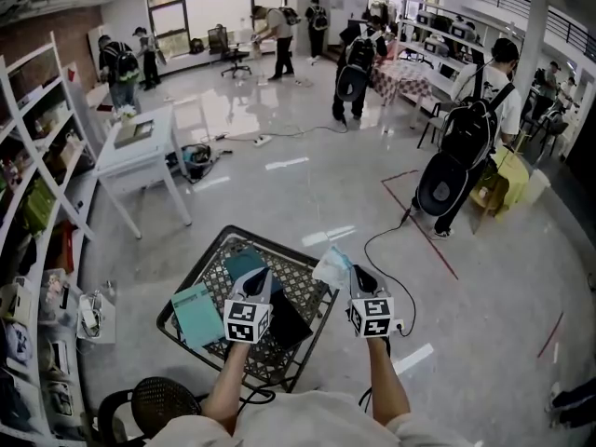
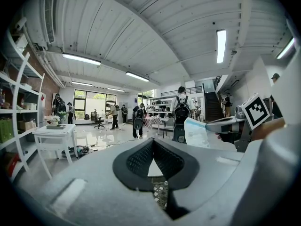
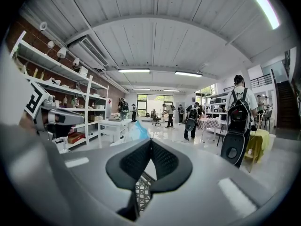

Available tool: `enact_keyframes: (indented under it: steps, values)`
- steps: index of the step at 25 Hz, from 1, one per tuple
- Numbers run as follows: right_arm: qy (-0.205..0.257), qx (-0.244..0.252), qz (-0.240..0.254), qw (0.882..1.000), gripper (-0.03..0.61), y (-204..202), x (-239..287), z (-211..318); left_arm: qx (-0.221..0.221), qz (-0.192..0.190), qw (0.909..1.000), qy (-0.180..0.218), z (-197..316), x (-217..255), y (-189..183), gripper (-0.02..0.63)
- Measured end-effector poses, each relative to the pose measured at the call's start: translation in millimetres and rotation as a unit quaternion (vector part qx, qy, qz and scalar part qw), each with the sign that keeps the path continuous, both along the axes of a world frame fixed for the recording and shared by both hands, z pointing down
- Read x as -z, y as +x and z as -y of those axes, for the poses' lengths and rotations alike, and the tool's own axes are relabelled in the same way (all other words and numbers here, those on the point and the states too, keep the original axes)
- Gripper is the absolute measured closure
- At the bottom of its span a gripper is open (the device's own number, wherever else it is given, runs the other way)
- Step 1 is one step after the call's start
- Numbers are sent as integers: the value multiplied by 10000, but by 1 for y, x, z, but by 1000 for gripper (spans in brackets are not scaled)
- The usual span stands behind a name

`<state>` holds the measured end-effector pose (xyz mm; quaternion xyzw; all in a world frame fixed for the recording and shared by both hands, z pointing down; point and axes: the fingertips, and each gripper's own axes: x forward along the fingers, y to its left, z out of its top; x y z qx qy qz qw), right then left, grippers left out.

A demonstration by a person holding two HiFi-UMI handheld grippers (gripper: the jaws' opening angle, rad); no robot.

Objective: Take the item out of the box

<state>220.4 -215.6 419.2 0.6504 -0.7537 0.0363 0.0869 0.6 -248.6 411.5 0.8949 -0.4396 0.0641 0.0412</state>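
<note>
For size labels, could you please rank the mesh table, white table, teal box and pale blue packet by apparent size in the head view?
mesh table, nearest the camera
white table, farther off
teal box
pale blue packet, only slightly smaller

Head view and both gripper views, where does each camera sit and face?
Head view: on the head, looking down at the mesh basket; both forearms, left gripper, right gripper show.
Left gripper view: on that gripper, facing across the hall floor; its shut jaws show.
Right gripper view: likewise, its jaws pinching the packet.
Shared: each gripper view shows the other gripper.
</note>
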Motion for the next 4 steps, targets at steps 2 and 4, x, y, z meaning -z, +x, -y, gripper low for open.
enact_keyframes:
  steps: [2, 4]
  values:
    - [-9, 0, 0, 10000, 578, 1, 1, 0, -4, -5, 10000, 1, 0, 2, 2, 607]
    - [-16, 0, 1, 10000, 578, 2, 2, 0, -10, -9, 10000, 3, 1, 3, 3, 607]
